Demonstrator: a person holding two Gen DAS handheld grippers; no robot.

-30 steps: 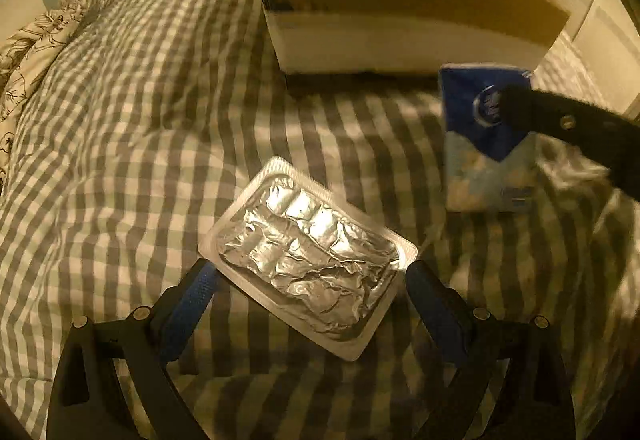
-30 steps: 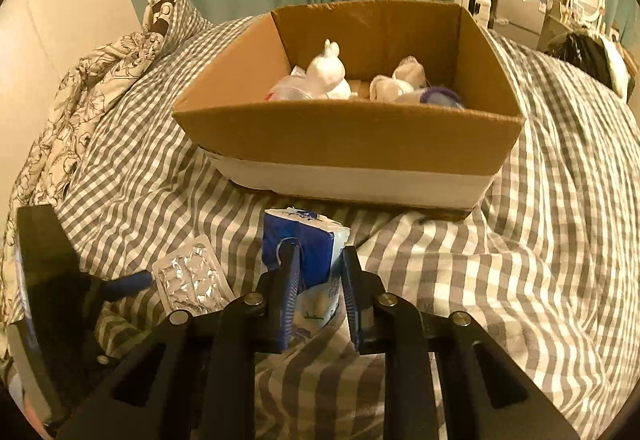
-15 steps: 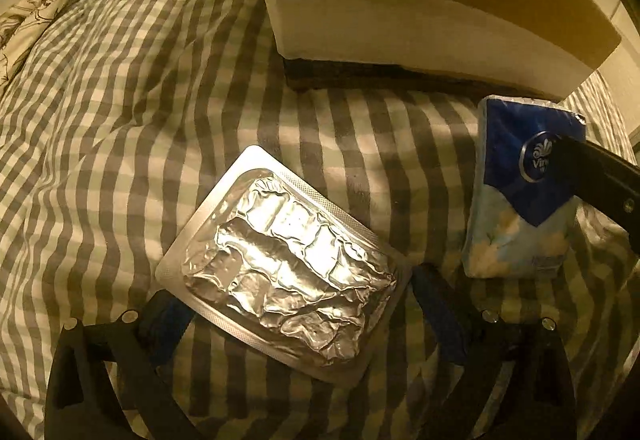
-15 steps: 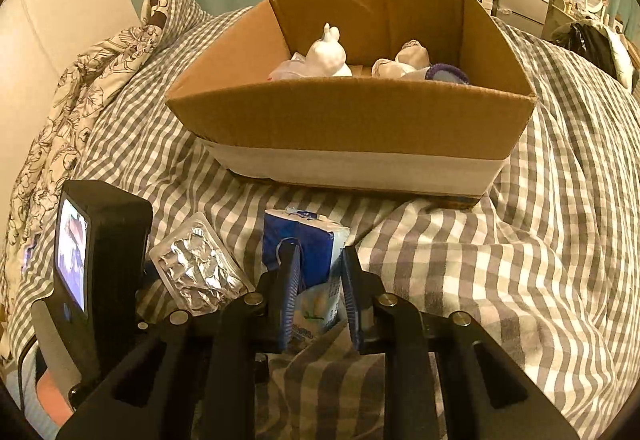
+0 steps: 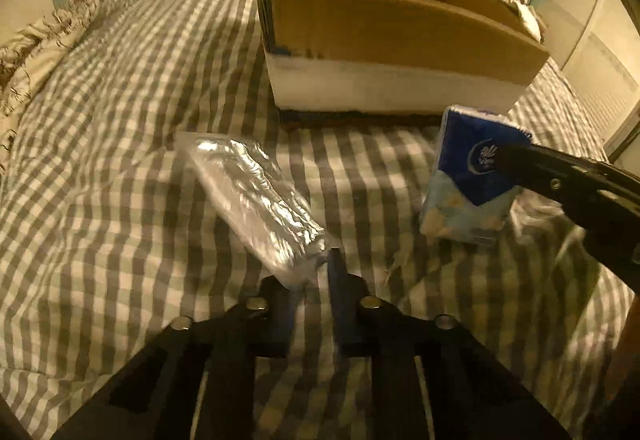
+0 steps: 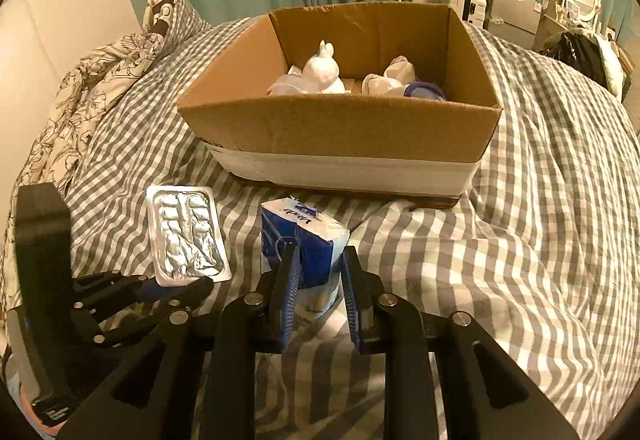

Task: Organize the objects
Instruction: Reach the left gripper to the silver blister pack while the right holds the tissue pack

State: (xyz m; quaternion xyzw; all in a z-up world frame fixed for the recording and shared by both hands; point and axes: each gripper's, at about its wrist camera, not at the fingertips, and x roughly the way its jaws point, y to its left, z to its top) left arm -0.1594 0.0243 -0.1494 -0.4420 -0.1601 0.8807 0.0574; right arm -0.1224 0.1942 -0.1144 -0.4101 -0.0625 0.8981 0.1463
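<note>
My left gripper [image 5: 310,272] is shut on the near corner of a silver foil blister pack [image 5: 256,196], which sticks up tilted off the bed; it also shows in the right wrist view [image 6: 185,234]. My right gripper [image 6: 318,276] is shut on a blue and white tissue pack [image 6: 304,244] and holds it upright just above the checked bedspread; the pack also shows in the left wrist view [image 5: 472,176]. An open cardboard box [image 6: 340,128] with a white lower band stands just beyond both, holding white soft toys [image 6: 322,70] and a purple item.
The grey and white checked bedspread [image 6: 540,200] covers the bed. Floral pillows [image 6: 100,88] lie at the far left. Green curtains, a TV and cabinets stand behind the bed. The left gripper's body [image 6: 44,280] is close beside my right gripper.
My left gripper has shut on the blister pack's edge and lifted it off the bedspread. The right gripper still holds the tissue pack, slightly raised.
</note>
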